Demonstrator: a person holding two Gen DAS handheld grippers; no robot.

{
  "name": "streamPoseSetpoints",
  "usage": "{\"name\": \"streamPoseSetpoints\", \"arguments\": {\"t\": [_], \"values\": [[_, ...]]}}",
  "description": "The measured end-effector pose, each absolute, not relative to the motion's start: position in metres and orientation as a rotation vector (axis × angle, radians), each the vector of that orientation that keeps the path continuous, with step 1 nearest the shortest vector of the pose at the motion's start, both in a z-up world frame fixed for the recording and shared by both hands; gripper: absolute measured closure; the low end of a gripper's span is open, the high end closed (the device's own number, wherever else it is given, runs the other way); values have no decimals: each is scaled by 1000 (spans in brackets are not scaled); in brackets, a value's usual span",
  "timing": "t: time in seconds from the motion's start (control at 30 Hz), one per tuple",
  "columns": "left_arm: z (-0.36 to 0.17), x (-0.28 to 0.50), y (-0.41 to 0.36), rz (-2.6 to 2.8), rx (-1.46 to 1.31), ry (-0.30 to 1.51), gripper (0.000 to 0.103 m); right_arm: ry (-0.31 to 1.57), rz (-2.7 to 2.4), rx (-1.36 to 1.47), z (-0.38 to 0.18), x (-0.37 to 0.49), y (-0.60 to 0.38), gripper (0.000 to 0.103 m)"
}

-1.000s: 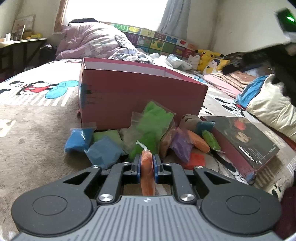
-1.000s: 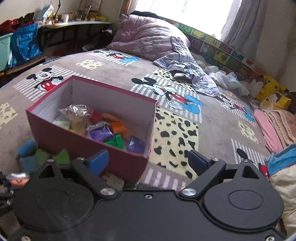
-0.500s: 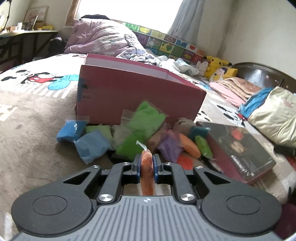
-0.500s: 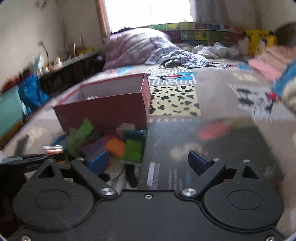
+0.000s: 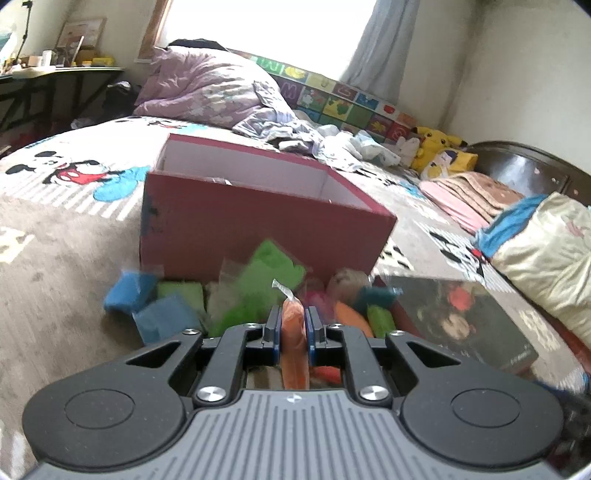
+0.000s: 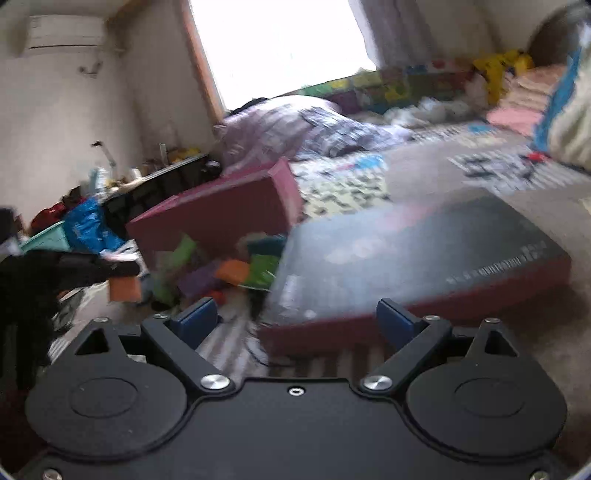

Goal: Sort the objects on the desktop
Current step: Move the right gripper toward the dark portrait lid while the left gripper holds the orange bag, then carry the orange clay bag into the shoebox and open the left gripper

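Left gripper (image 5: 293, 330) clamps an orange packet (image 5: 294, 345) upright btwn its pads, above the pile of coloured packets (image 5: 258, 291) in front of the red box (image 5: 258, 221). Right gripper (image 6: 295, 325), jaws spread w/ nothing held, hangs near the dark lid (image 6: 424, 254).

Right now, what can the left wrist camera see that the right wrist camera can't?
Only the left wrist view shows the left gripper shut on an orange bag seen edge-on, the white inside of the red box, and a yellow plush sharply. Only the right wrist view shows the right gripper open and holding nothing, an air conditioner on the wall, and a blue bag beside the bed. Both show the red box, the colourful bags piled in front of it, the dark lid and the window.
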State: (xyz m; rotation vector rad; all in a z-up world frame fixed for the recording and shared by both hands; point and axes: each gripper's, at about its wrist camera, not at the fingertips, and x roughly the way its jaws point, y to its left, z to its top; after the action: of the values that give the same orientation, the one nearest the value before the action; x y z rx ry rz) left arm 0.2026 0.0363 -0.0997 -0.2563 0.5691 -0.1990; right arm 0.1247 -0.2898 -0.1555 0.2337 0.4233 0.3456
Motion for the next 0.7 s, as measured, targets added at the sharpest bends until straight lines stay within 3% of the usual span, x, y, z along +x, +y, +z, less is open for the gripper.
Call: {"name": "streamPoseSetpoints", "arguments": {"t": [0.7], "values": [[-29,325,29,-110,-237,563,91,437,409,458,-172,141,-321,9]]}}
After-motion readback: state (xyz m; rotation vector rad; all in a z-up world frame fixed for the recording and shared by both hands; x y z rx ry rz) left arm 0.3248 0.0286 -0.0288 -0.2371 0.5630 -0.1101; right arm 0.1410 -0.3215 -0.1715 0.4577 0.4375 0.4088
